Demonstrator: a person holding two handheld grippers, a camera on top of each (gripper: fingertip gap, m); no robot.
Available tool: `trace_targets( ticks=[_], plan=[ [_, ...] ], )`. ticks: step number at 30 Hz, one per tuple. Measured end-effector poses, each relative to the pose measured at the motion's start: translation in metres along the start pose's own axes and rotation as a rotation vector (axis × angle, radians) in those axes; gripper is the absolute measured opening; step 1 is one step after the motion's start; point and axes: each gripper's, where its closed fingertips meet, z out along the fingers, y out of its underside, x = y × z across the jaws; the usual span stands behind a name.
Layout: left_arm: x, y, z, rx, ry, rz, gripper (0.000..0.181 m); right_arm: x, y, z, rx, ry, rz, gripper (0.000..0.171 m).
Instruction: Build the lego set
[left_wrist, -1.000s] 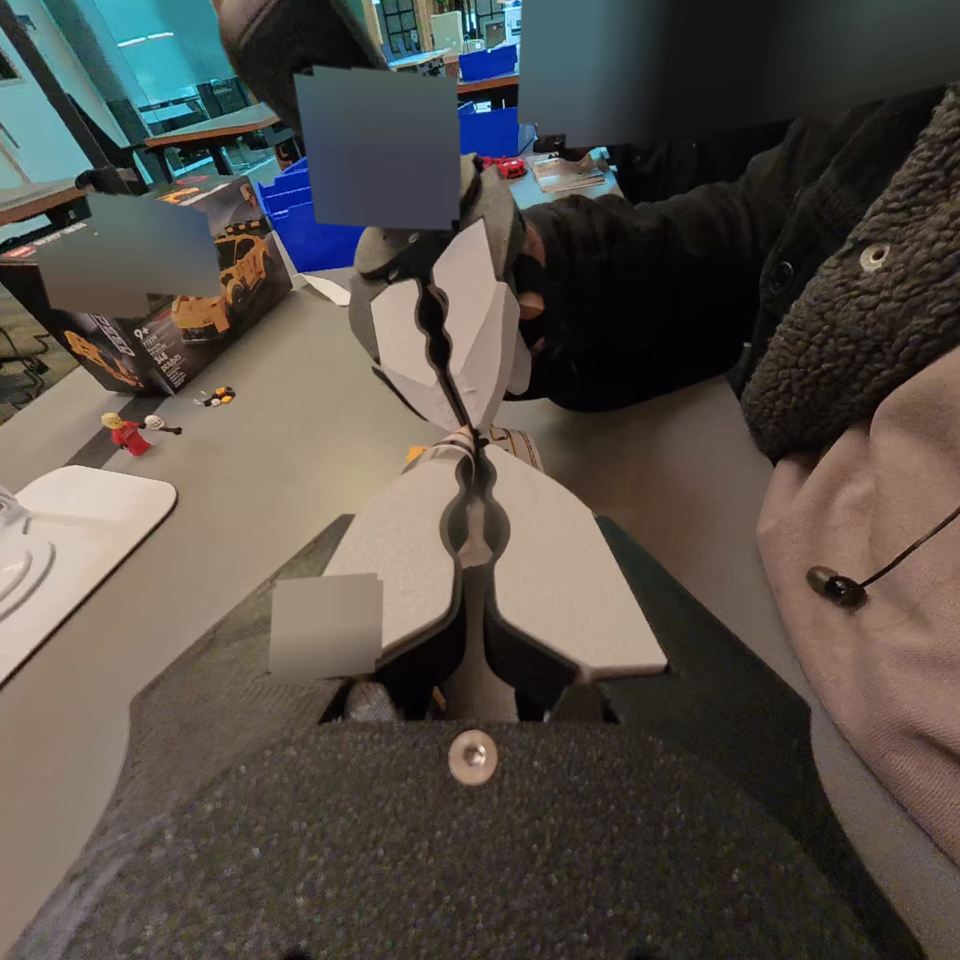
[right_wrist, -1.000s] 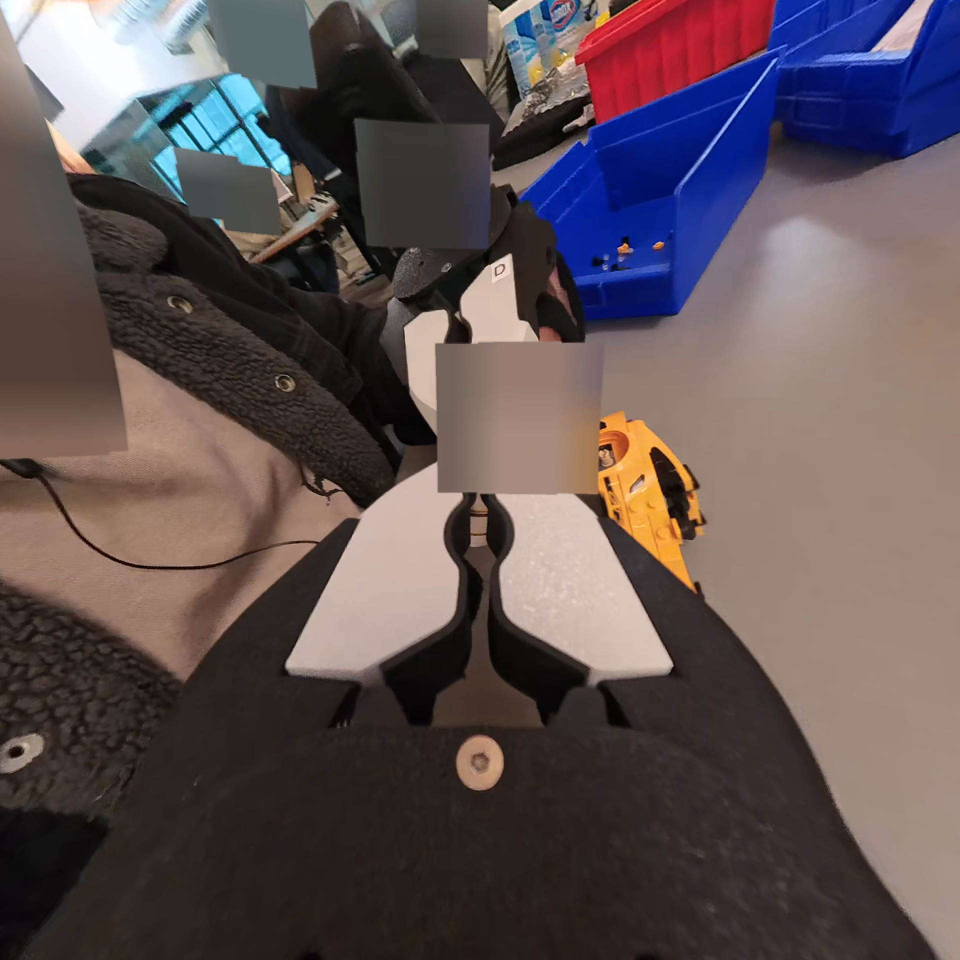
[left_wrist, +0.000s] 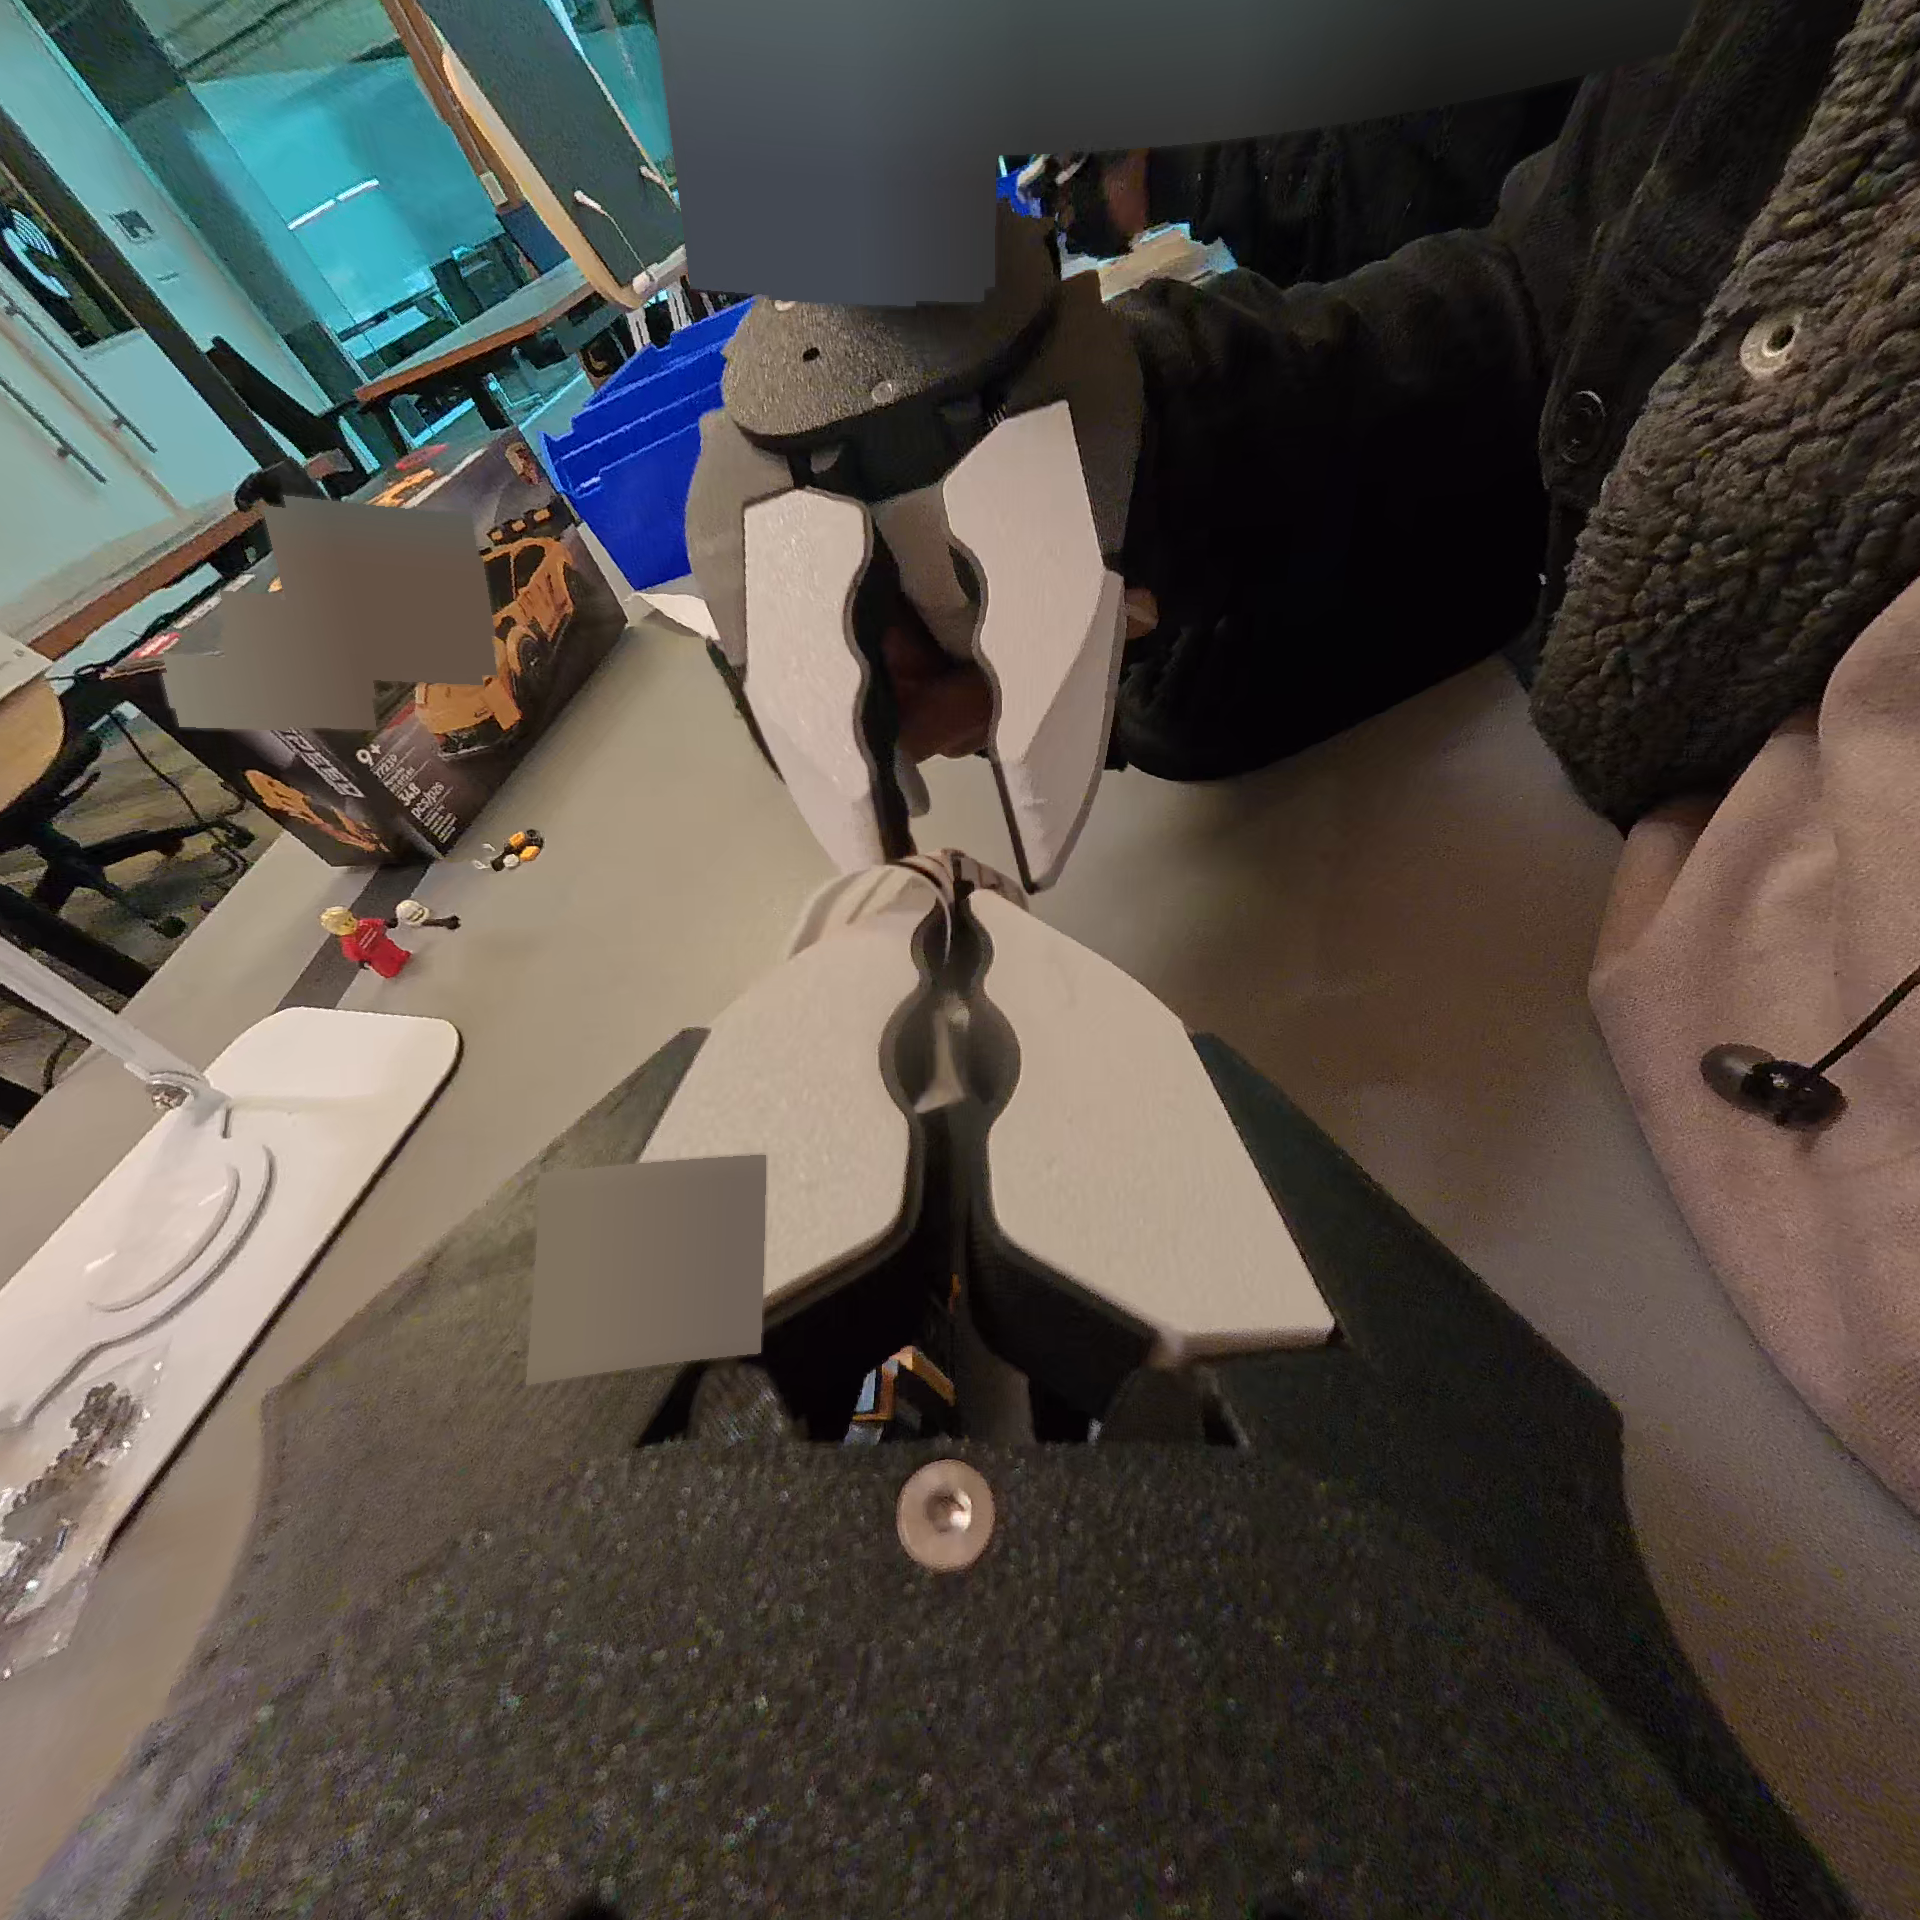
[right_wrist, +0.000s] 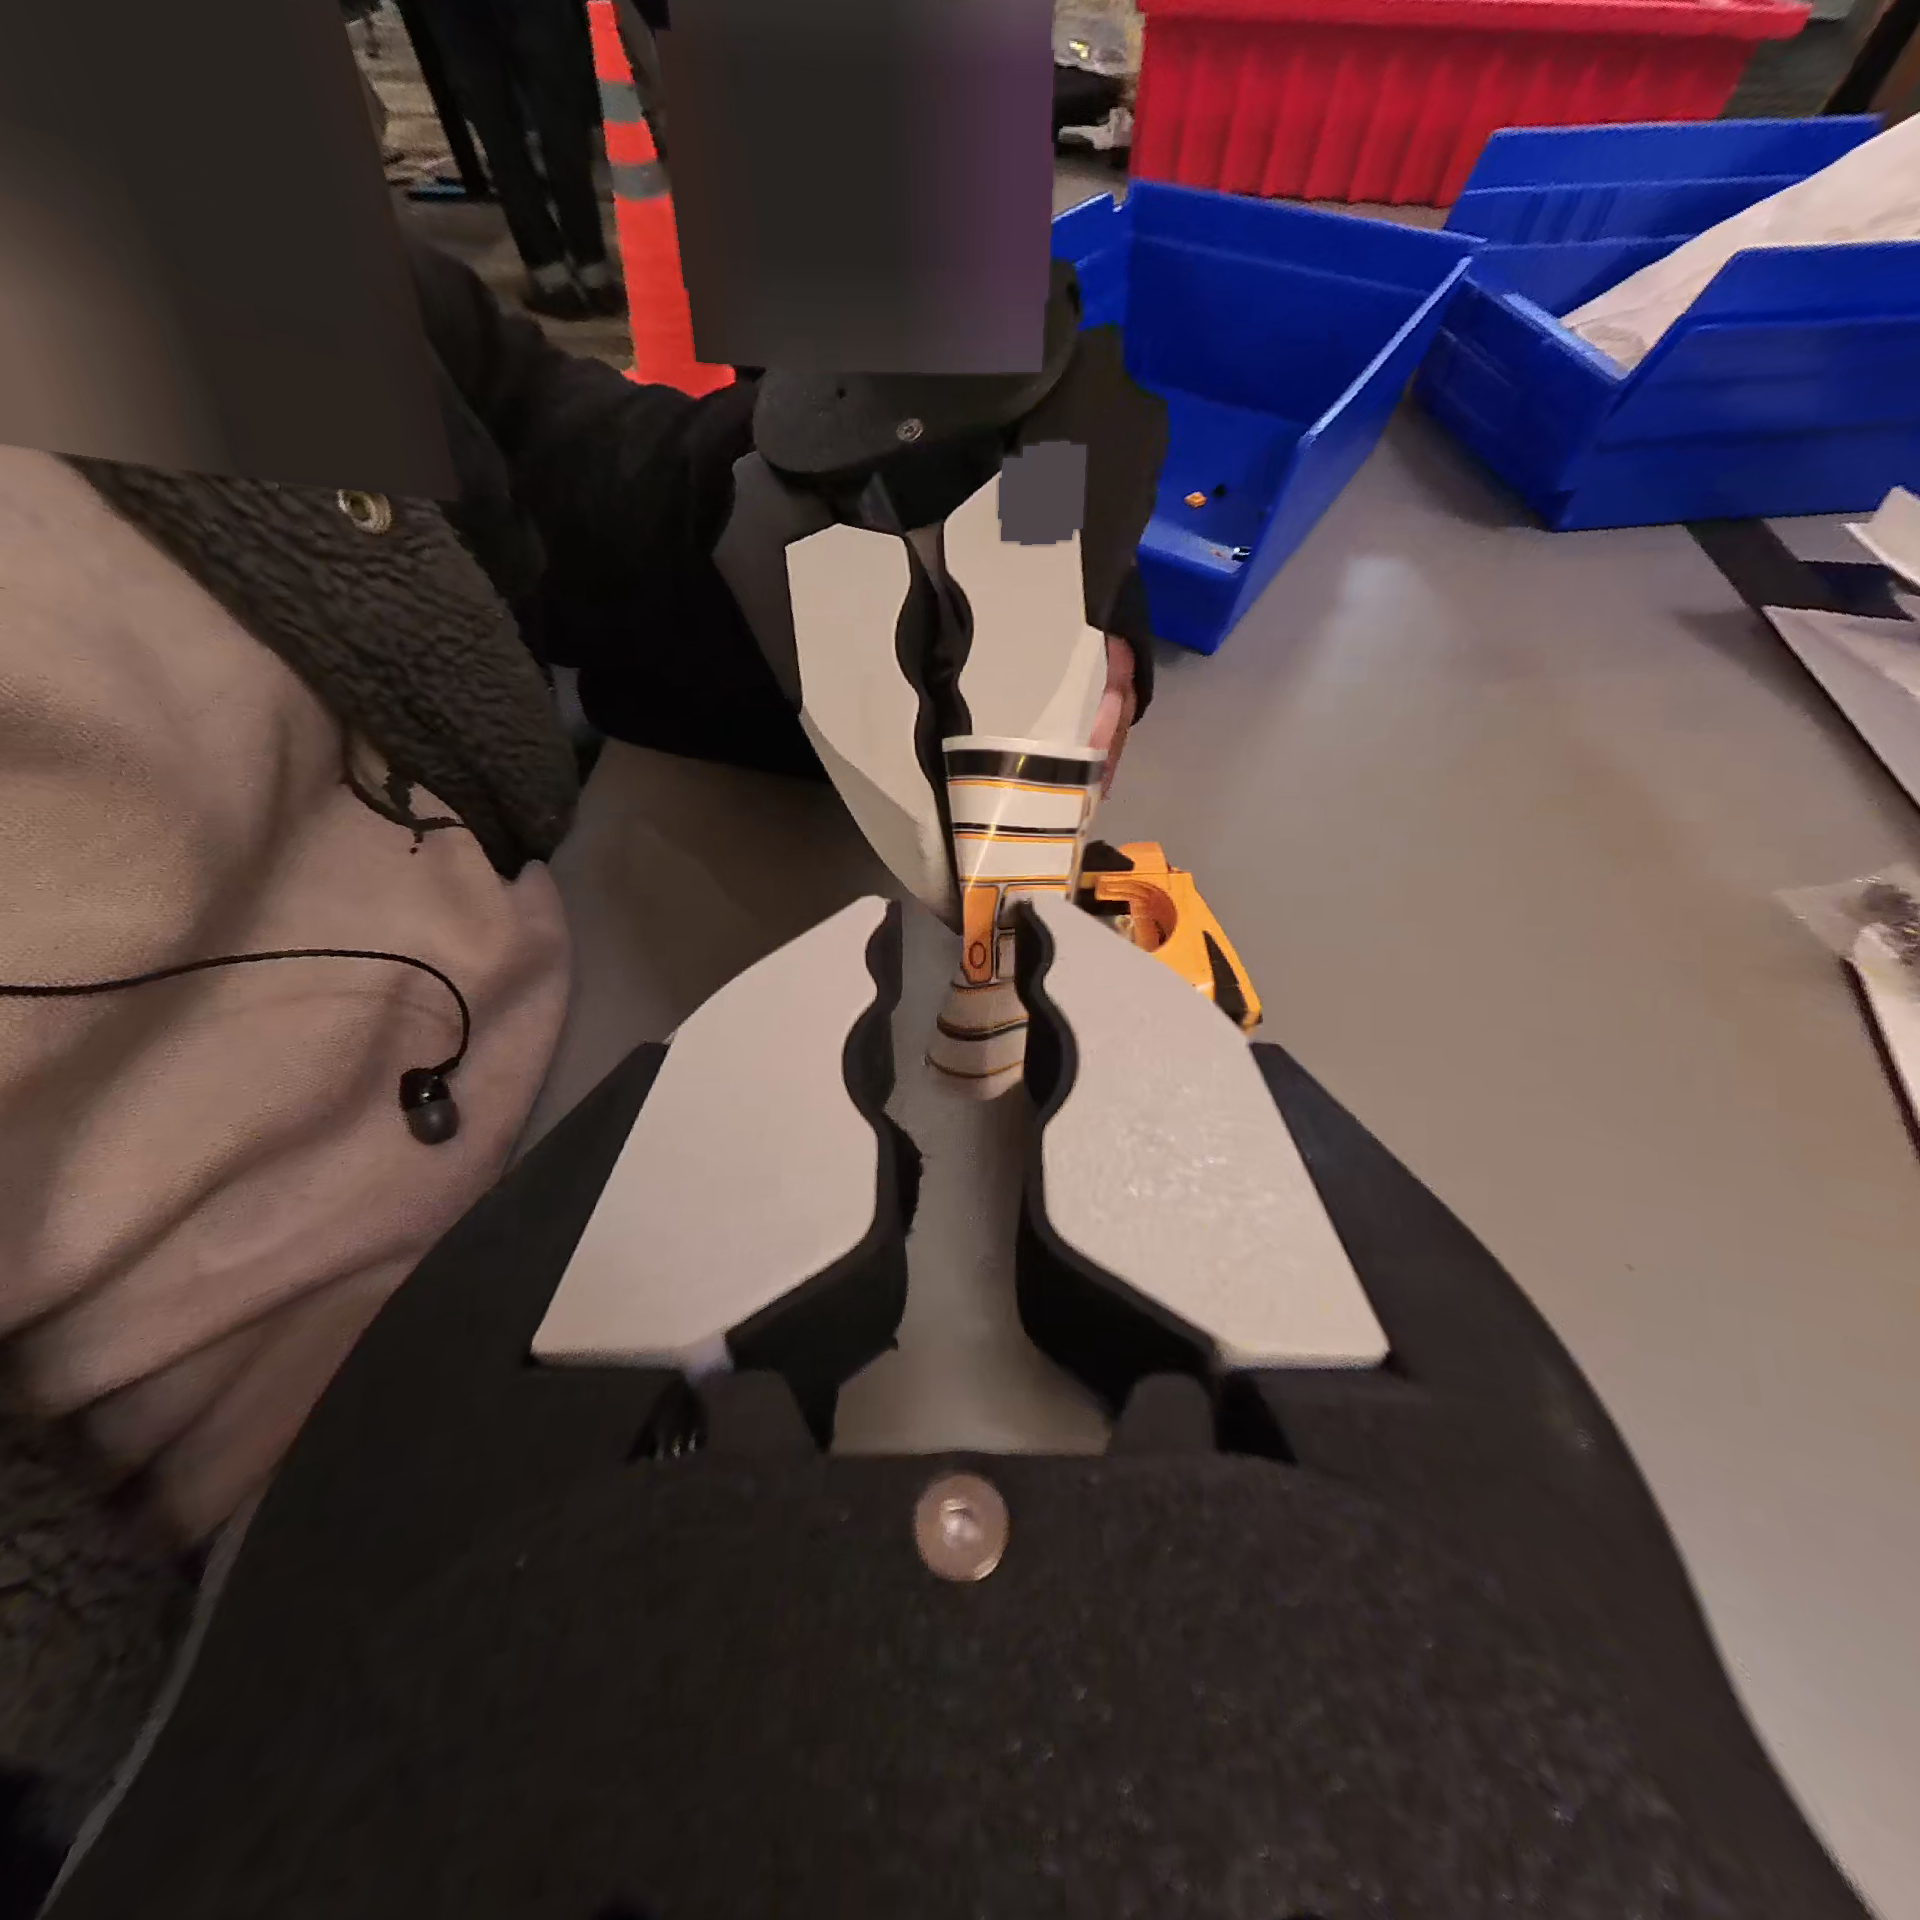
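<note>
My left gripper (left_wrist: 951, 904) is shut on a thin sticker sheet (left_wrist: 873, 894), which I see edge-on between its fingers. In the right wrist view the sheet (right_wrist: 1013, 831) is white with black and orange stripes and hangs upright from the left gripper (right_wrist: 940, 894). My right gripper (right_wrist: 956, 920) is open, tip to tip with the left one, and the sheet's lower end lies between its fingers without being clamped. In the left wrist view it (left_wrist: 951, 873) also stands open. An orange lego car (right_wrist: 1174, 935) lies on the grey table (right_wrist: 1507, 935) just behind the sheet.
A lego box (left_wrist: 416, 665), a red minifigure (left_wrist: 369, 940) and small loose parts (left_wrist: 514, 852) lie far left. A white lamp base (left_wrist: 260, 1122) and a bag of parts (left_wrist: 62, 1455) sit at the left edge. Blue bins (right_wrist: 1299, 343) stand far right. A person's coat (right_wrist: 208, 935) lies close by.
My right gripper has opened; it was shut at the sheet's tip before. My left gripper still holds the sheet. Both grippers have tilted, and the sheet now shows in the right wrist view.
</note>
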Motion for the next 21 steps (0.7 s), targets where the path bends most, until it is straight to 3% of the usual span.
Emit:
trace_targets(
  ticks=[13,21],
  plan=[
    [-0.0018,0.0092,0.0032,-0.09,-0.025,0.012,0.0,0.0052,0.0052,-0.0008,-0.005,0.017,0.002,0.001],
    [0.0004,0.0077,0.0035,-0.088,-0.036,0.071,0.0,0.001,0.0042,-0.0036,0.034,-0.048,0.05,0.0]
  ],
)
